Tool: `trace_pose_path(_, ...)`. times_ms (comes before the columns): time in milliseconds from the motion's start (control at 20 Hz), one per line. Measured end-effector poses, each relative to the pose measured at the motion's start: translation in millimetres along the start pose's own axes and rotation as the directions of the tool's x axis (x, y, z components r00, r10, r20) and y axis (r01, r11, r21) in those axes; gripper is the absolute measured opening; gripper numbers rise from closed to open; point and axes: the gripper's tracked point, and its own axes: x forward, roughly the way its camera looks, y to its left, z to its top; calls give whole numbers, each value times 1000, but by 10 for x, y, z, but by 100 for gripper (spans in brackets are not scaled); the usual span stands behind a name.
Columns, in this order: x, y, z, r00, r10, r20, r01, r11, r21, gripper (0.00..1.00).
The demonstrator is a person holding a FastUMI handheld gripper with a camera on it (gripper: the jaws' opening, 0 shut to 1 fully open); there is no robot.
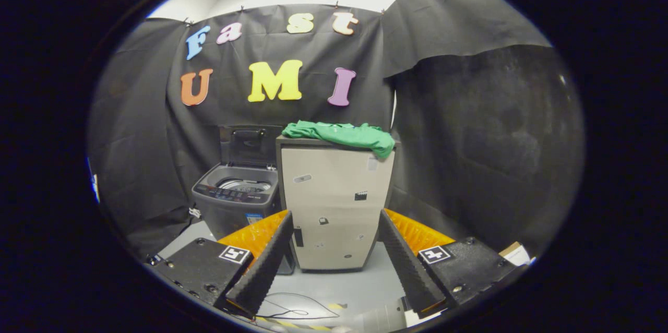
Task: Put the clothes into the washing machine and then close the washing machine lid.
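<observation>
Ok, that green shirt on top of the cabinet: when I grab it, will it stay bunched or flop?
Likely floppy: the green shirt lies crumpled, one corner drooping over the cabinet edge. Probably light, so it may trail and snag. The claw is open, well short of it.

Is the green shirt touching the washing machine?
Apart. The gripper view shows the green shirt lying on the beige cabinet, beside the washing machine; the open gripper holds nothing.

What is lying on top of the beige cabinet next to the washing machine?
A crumpled green garment lies on the beige cabinet, one end hanging over its front corner. The cabinet top beneath it is covered. The hand-held gripper is open, well short of it.
</observation>
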Motion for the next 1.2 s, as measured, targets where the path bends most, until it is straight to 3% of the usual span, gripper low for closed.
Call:
trace_pose_path(700,111,106,184,1000,5,-24,-5,1000,0,100)
trace_pose_path(1200,412,233,1243,999,12,44,-12,1000,-4,100)
